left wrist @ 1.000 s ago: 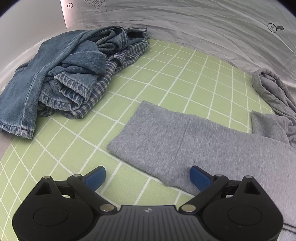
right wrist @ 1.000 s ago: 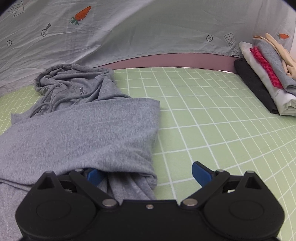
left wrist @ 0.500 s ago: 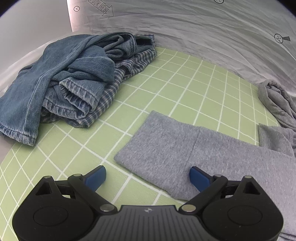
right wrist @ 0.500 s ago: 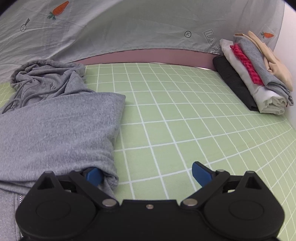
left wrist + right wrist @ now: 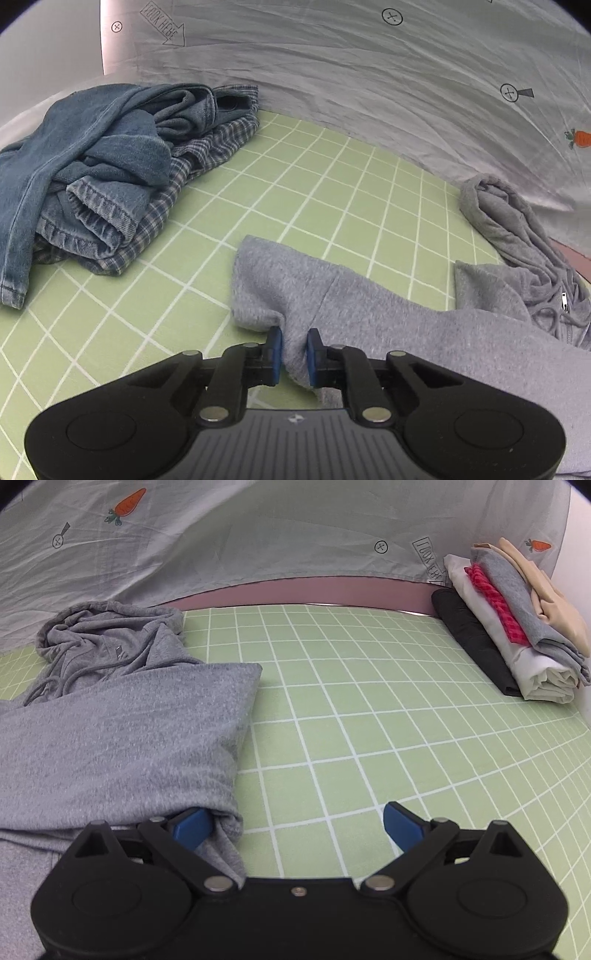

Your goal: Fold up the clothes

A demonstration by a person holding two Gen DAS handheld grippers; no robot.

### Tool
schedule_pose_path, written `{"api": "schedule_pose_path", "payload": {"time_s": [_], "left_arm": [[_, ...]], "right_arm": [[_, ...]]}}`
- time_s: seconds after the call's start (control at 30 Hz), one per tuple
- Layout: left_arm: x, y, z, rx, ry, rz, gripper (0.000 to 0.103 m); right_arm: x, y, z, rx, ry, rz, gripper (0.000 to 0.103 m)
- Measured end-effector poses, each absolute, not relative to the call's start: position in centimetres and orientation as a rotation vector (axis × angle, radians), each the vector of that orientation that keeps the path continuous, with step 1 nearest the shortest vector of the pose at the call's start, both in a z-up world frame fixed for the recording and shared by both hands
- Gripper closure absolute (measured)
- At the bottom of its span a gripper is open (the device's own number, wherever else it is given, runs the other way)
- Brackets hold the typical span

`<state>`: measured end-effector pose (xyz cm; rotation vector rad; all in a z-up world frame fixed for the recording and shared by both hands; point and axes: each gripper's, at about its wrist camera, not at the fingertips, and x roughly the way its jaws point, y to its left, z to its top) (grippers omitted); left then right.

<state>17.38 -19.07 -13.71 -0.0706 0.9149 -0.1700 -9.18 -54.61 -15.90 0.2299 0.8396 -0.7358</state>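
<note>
My grey hoodie lies on the green grid mat, its sleeve end reaching toward the mat's near edge. My left tongs have just been closing and now pinch that sleeve's fabric. My right tongs stand wide at the hoodie's folded edge. Crumpled jeans sit at the far left corner, a folded stack at the far right.

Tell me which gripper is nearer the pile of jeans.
Left. The left gripper, closed on the grey hoodie, has the jeans just beyond on the mat. The right gripper sits at the hoodie's opposite edge, jeans out of view.
</note>
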Motion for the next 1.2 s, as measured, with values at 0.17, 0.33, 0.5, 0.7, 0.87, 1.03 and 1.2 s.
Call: {"api": "schedule_pose_path", "payload": {"time_s": [0.17,0.33,0.5,0.7,0.87,1.03,1.2], "left_arm": [[15.9,-21.5,-10.5,-0.067,0.833,-0.261,0.089],[13.5,-26.4,-7.3,-0.076,0.775,-0.453,0.089],[9.9,-33.0,-6.6,0.016,0.807,-0.718,0.069],[7.8,-33.6,-7.5,0.062,0.838,-0.711,0.022],[10.1,-30.8,-9.0,0.11,0.88,-0.491,0.02],[12.4,-28.2,-10.9,0.099,0.953,-0.357,0.02],[12.8,-27.4,-12.5,0.105,0.998,-0.322,0.02]], "right_arm": [[-12.0,-55.0,-14.8,0.325,0.794,-0.773,0.004],[-15.2,-55.6,-14.3,0.391,0.756,-0.833,0.004],[-16.6,-57.0,-14.3,0.408,0.738,-0.885,0.004],[-15.6,-56.8,-13.2,0.356,0.7,-0.878,0.004],[-11.9,-55.5,-13.0,0.332,0.694,-0.78,0.004],[-6.0,-52.5,-13.2,0.252,0.68,-0.648,0.004],[-1.3,-50.3,-14.4,0.236,0.74,-0.54,0.017]]}}
